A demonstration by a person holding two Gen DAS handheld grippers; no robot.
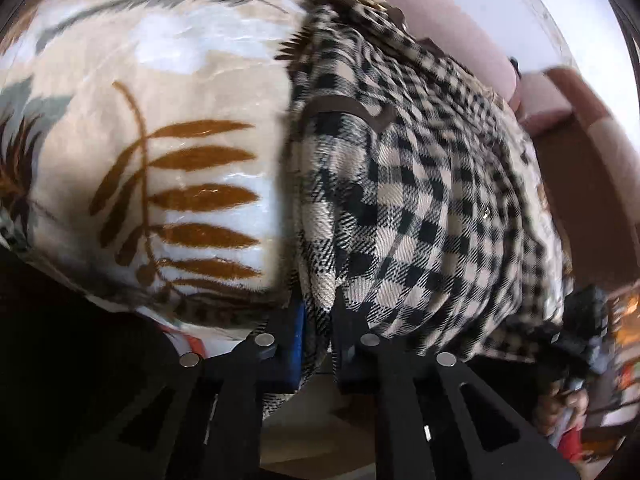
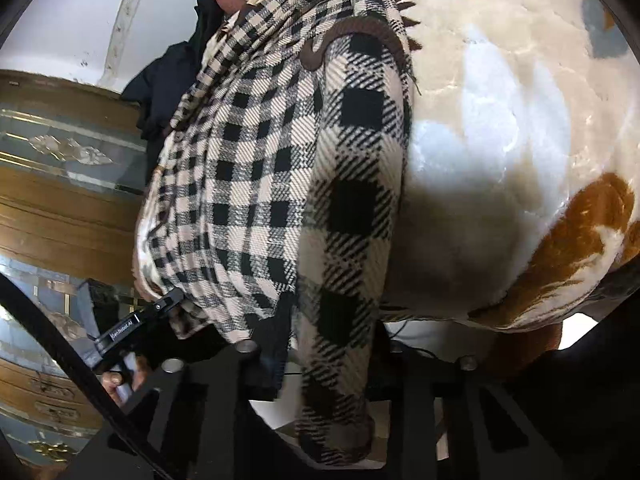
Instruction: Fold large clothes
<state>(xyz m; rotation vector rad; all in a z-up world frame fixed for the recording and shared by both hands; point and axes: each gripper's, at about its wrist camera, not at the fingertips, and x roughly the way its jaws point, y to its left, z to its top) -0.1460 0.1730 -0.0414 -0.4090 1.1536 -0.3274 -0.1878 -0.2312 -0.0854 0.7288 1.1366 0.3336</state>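
Observation:
A black-and-cream checked garment (image 1: 404, 200) with brown trim lies spread on a cream blanket printed with brown leaves (image 1: 168, 168). My left gripper (image 1: 318, 332) is shut on the garment's near edge; cloth hangs down between its fingers. In the right wrist view the same checked garment (image 2: 280, 168) drapes over the blanket (image 2: 500, 140). My right gripper (image 2: 324, 344) is shut on a fold of the garment, which hangs below the fingers. The other gripper shows at the lower left of the right wrist view (image 2: 132, 328), at the garment's far corner.
A pink padded headboard (image 1: 460, 20) stands behind the bed. A wooden cabinet with glass panels (image 2: 60, 168) is to the left in the right wrist view. A dark garment (image 2: 172, 76) lies beyond the checked one.

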